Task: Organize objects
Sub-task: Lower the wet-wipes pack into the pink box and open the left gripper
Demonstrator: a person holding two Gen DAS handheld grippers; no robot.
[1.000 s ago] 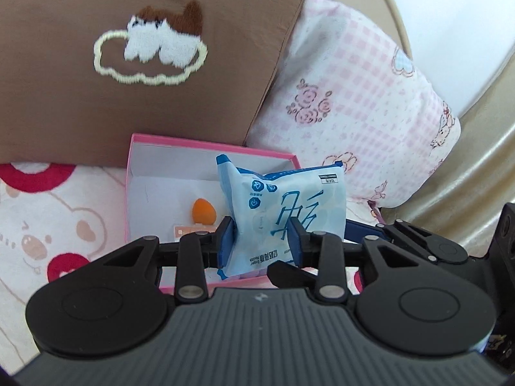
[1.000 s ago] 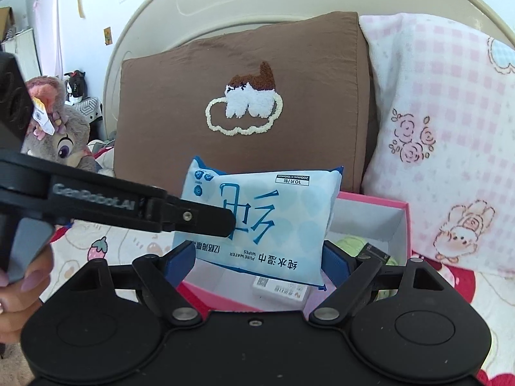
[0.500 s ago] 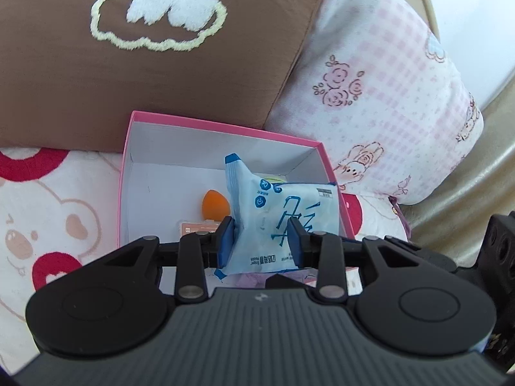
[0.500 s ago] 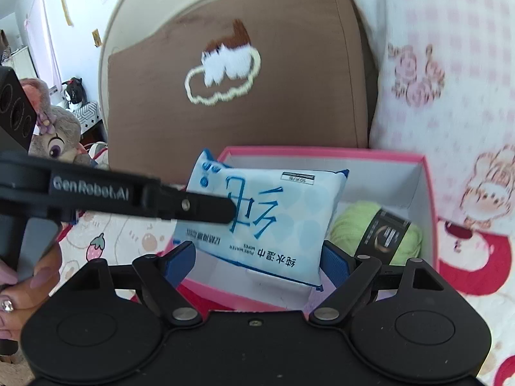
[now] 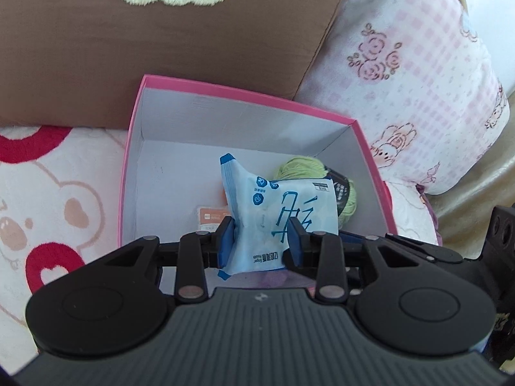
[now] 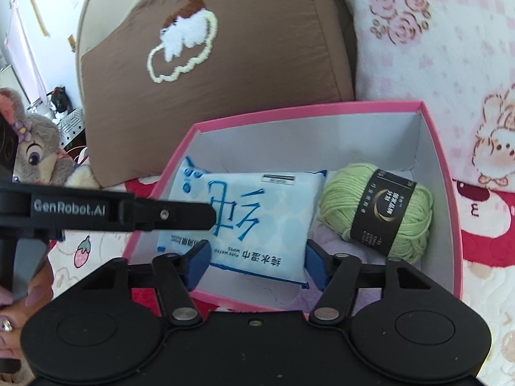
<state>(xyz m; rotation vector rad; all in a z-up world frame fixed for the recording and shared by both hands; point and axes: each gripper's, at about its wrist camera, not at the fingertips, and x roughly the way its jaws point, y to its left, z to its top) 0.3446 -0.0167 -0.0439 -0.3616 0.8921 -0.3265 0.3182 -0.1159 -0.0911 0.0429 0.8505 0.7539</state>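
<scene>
I'm pinching the wipes pack (image 5: 283, 222) in my left gripper (image 5: 260, 241) over the pink box (image 6: 447, 193) — beside the green yarn (image 6: 347, 199). My right gripper (image 6: 257, 262) has just been closing, its pads flanking the pack — whether they're pressing it, I can't tell.

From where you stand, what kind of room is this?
Most likely a bedroom, on a bed: a brown pillow and a pink checked pillow lean against a curved headboard, with a plush toy beside them.

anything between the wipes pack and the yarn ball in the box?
Nothing. In the right wrist view the wipes pack and green yarn ball sit side by side in the pink box, with only a thin gap.
</scene>
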